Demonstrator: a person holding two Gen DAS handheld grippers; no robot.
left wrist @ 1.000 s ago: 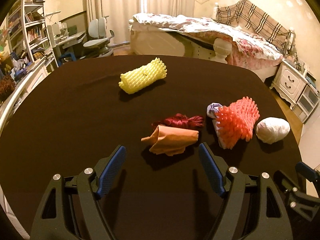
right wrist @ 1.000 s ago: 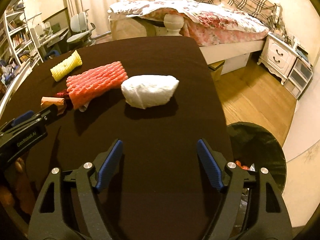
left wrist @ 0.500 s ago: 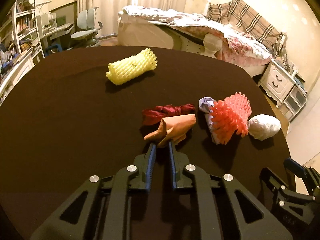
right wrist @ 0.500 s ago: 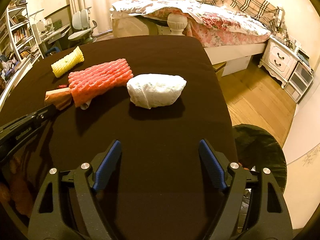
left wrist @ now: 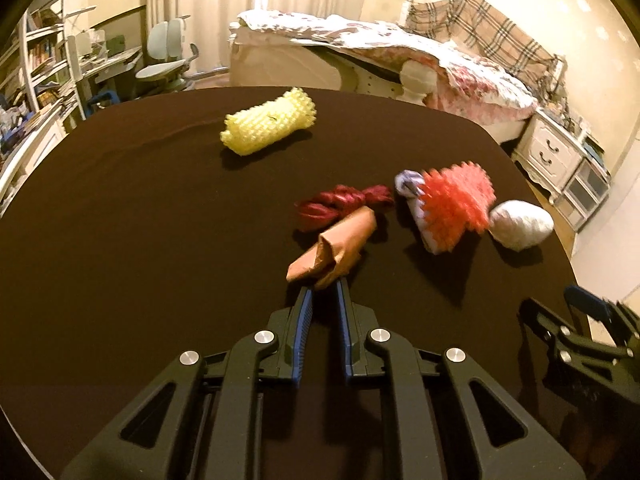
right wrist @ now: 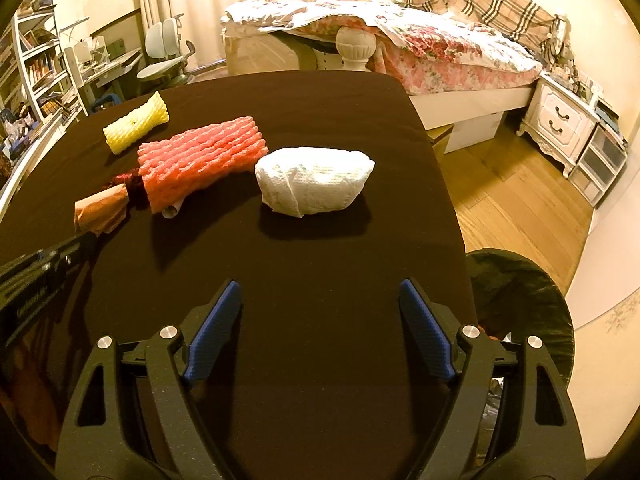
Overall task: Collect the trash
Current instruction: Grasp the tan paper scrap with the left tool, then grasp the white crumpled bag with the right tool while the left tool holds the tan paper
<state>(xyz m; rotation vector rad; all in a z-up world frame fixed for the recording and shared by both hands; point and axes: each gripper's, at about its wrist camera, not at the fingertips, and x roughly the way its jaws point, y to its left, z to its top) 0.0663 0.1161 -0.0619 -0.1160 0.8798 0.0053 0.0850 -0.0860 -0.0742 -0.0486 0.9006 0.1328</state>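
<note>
My left gripper (left wrist: pixel 323 286) is shut on a crumpled brown paper piece (left wrist: pixel 334 248) and holds it just above the dark table (left wrist: pixel 140 220); it also shows in the right wrist view (right wrist: pixel 102 213). Behind it lie a dark red wrapper (left wrist: pixel 340 204), a red foam net (left wrist: pixel 456 204) over a white-purple scrap (left wrist: pixel 408 184), a white paper wad (left wrist: pixel 520 224) and a yellow foam net (left wrist: pixel 268 126). My right gripper (right wrist: pixel 320 324) is open and empty, short of the white paper wad (right wrist: pixel 316 184). The red foam net (right wrist: pixel 200 160) lies left of the wad.
A black-lined trash bin (right wrist: pixel 524 308) stands on the wooden floor beyond the table's right edge. A bed (right wrist: pixel 400 48) is behind the table, a white nightstand (right wrist: pixel 560 120) to the right, and a desk with chair (right wrist: pixel 160 64) and shelves at the left.
My left gripper closed on the brown paper piece and has lifted and turned it. My right gripper stayed open and moved slightly closer to the white wad.
</note>
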